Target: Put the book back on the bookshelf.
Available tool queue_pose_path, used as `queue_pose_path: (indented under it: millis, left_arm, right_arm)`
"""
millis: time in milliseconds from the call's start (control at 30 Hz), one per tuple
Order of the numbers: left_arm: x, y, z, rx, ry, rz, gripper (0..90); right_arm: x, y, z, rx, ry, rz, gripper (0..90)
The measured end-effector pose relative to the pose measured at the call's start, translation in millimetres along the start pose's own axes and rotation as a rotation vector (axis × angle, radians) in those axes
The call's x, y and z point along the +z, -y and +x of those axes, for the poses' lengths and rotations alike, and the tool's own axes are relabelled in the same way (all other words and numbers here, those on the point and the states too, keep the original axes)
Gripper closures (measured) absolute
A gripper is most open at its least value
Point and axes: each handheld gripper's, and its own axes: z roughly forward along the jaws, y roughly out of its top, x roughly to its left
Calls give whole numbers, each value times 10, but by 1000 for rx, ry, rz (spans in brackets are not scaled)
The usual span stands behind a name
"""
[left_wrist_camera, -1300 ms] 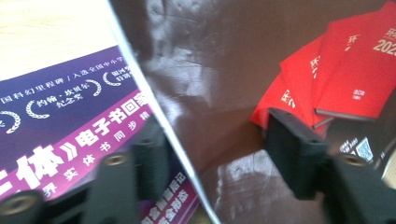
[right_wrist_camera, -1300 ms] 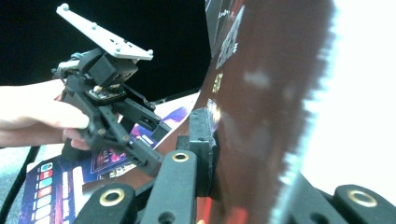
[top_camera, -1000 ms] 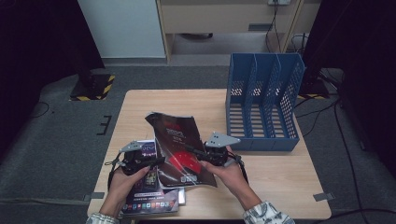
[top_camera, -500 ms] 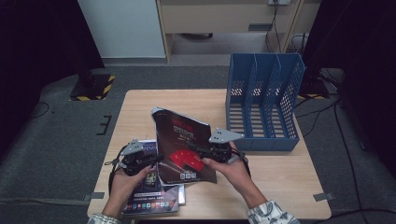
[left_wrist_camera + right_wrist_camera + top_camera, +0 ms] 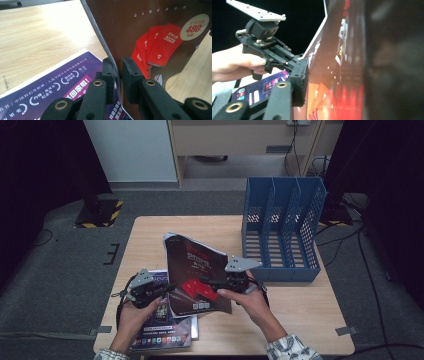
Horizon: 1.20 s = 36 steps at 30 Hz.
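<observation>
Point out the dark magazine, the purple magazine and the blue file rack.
dark magazine [image 5: 197, 270], high view, middle of its cover.
purple magazine [image 5: 53, 85], left gripper view, printed cover beside the jaws.
blue file rack [image 5: 285, 272], high view, low front wall.

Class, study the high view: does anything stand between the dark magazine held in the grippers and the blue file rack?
Nothing visible does. The dark magazine is raised between the left gripper and right gripper; bare table lies between it and the blue file rack.
</observation>
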Motion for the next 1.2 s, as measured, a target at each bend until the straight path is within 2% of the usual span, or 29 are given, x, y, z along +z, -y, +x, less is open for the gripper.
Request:
queue_pose_path:
  millis: [133,200,300,433,633,700,833,933,1067,1200]
  left_arm:
    - [9,-25,-15,13,-5,-3,804]
    - [14,-31,-15,19,-8,-2,805]
    - [18,-39,-18,24,-6,-4,806]
    - [23,-54,-20,29,-5,-7,806]
    - [53,-128,-25,47,-6,-33,819]
    - [71,-161,-20,49,-10,-36,824]
    - [100,-209,4,46,-17,-50,834]
    - [69,-221,12,41,-17,-72,844]
    - [15,-225,26,35,-21,-90,857]
    - [2,-212,46,33,-28,-87,866]
  right_arm:
    - [-27,19,-21,6,17,-11,577]
    - [-37,33,-26,9,11,-13,591]
    - [-43,54,-8,-5,10,3,624]
    - [-48,56,-4,-11,49,2,719]
    - [-109,51,-41,-10,95,-29,816]
    - [-125,43,-57,-2,104,-38,814]
    - [-154,14,-53,-8,88,-47,763]
    - [-179,-33,-16,-18,66,-59,750]
    - [-182,-92,29,-37,63,-75,730]
    - [-186,-114,29,-21,58,-99,714]
